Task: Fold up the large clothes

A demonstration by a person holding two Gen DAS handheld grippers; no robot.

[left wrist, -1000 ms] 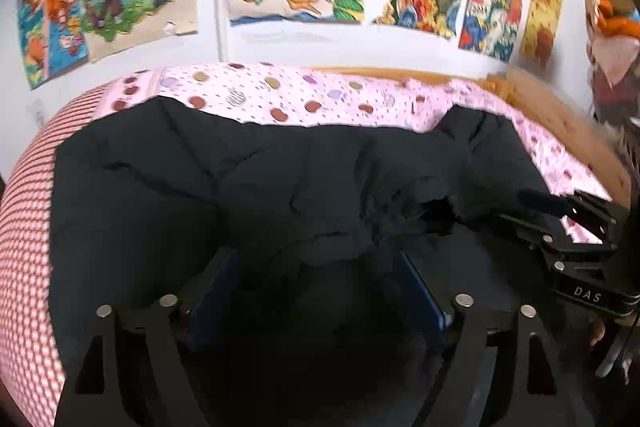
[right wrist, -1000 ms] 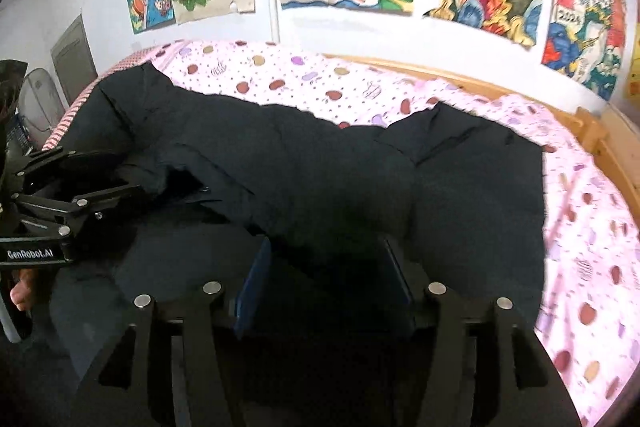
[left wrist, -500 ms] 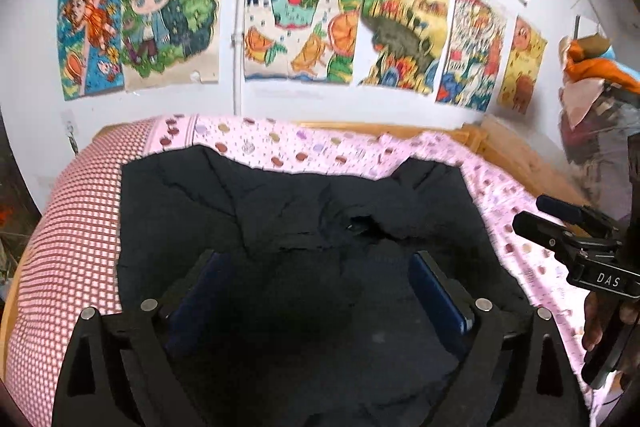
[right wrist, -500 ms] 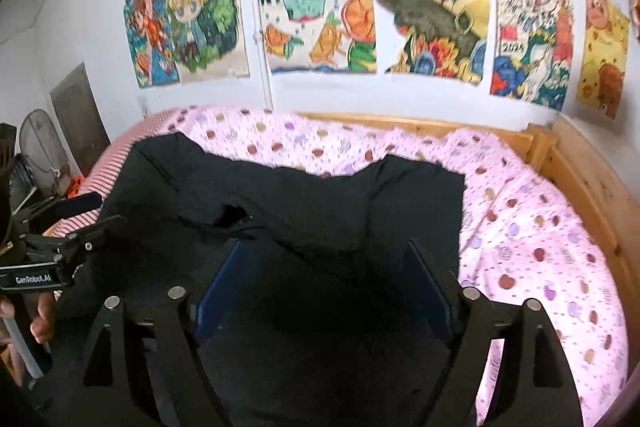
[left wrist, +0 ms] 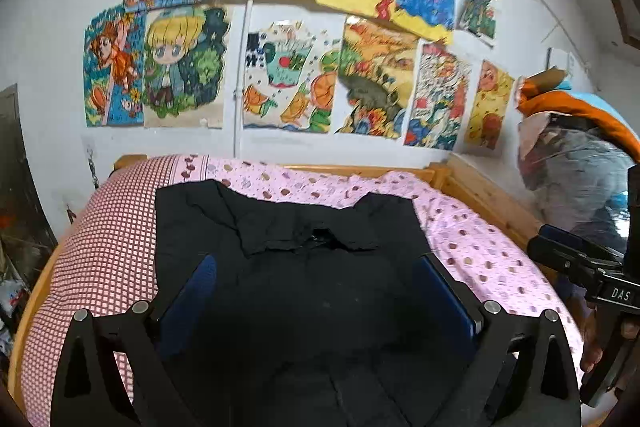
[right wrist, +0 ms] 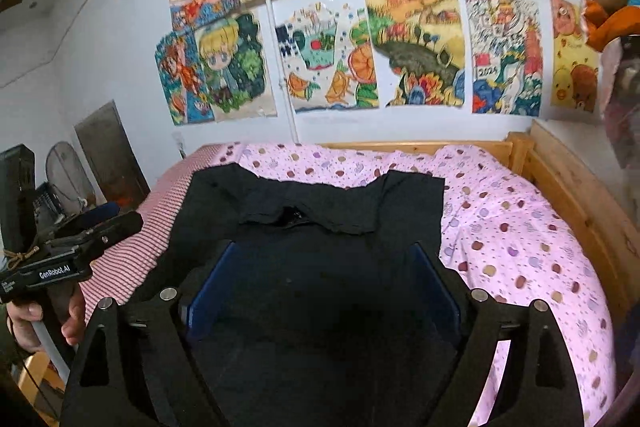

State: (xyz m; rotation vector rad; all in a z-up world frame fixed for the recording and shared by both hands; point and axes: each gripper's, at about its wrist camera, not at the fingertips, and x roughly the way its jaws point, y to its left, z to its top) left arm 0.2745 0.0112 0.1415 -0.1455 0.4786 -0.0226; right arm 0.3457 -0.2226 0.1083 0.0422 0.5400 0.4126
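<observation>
A large black garment (left wrist: 280,227) lies spread on the bed, its far part folded toward the middle with a ragged edge and a small gap at the centre. My left gripper (left wrist: 316,259) hovers above its near part. Its jaws are opening, and nothing sits between the blue pads (left wrist: 200,279). In the right wrist view the same garment (right wrist: 320,199) lies under my right gripper (right wrist: 323,247), whose jaws are also opening and hold nothing. Each view shows the other gripper at its edge: the right gripper (left wrist: 546,241) and the left gripper (right wrist: 120,217), each held by a hand.
The bed has a pink dotted sheet (left wrist: 480,247), a red checked cover (left wrist: 112,227) on the left and a wooden frame (right wrist: 580,195) at the back and right. Drawings cover the wall. Bagged clothes (left wrist: 580,167) hang at right; a fan (right wrist: 64,171) stands at left.
Both grippers have lifted up and back from the garment and their jaws have widened. The black cloth, bunched near the fingers before, now lies flatter and farther below them.
</observation>
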